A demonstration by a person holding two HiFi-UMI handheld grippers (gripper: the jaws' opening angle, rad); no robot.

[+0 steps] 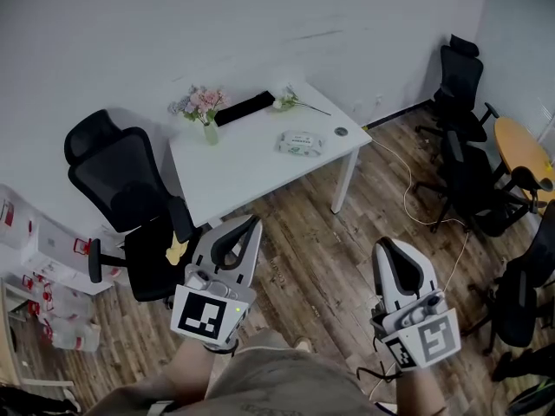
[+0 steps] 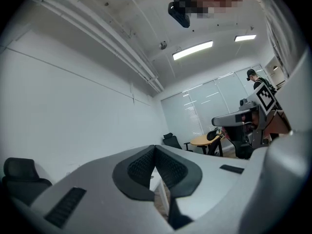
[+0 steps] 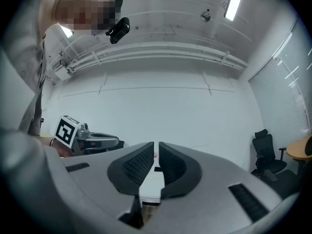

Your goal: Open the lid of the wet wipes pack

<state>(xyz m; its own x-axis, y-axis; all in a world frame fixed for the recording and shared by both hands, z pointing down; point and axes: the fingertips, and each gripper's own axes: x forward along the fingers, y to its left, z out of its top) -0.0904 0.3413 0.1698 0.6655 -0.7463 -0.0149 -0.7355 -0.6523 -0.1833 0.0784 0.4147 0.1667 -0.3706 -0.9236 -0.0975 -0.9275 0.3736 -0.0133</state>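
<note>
The wet wipes pack lies flat on the right half of the white table, with its lid down. Both grippers hang over the wooden floor well short of the table and touch nothing. My left gripper points toward the table's near edge with its jaws shut and empty; the left gripper view shows its pads meeting at the tip. My right gripper is further right, shut and empty, its pads almost touching. The pack is not visible in either gripper view.
On the table stand a vase of pink flowers, a black bar-shaped object, a flower sprig and a small round item. A black office chair stands at the table's left. More chairs, a round wooden table and a floor cable are on the right.
</note>
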